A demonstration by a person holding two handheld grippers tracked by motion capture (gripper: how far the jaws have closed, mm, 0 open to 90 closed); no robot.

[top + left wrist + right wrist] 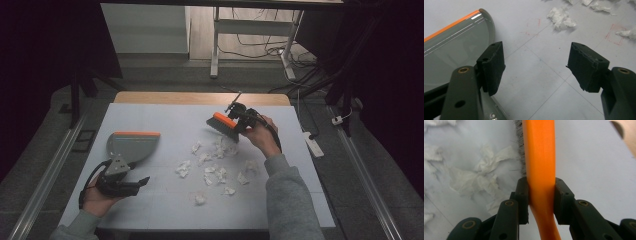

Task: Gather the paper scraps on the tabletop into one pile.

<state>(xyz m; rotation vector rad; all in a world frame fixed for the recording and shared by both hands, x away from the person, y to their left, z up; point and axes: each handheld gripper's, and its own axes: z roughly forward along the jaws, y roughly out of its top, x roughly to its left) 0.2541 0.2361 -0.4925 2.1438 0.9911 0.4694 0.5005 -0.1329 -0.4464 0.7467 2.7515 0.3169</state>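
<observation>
- Evidently a sweep-up: right gripper [239, 120] has its jaws clamped on the brush [223, 125] handle, bristles down at the far edge of the paper scraps [212, 167].
- Left gripper [120, 182] jaws gape empty beside the dustpan [131, 146], which lies on the bench [165, 200] left of the scraps, probably awaiting a grip.
- Dustpan handle unclear; brush head cut off in the right gripper view.

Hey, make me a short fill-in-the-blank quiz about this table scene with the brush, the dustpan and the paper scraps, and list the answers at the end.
1. The right gripper is shut on the hand brush's ______ handle.
2. The left gripper has its jaws ______, holding nothing.
3. The grey dustpan with an orange edge lies on the white table, to the ______ of the crumpled white paper scraps in the high view.
4. The brush's bristles are ______ in colour.

Answers: orange; open; left; grey
</observation>
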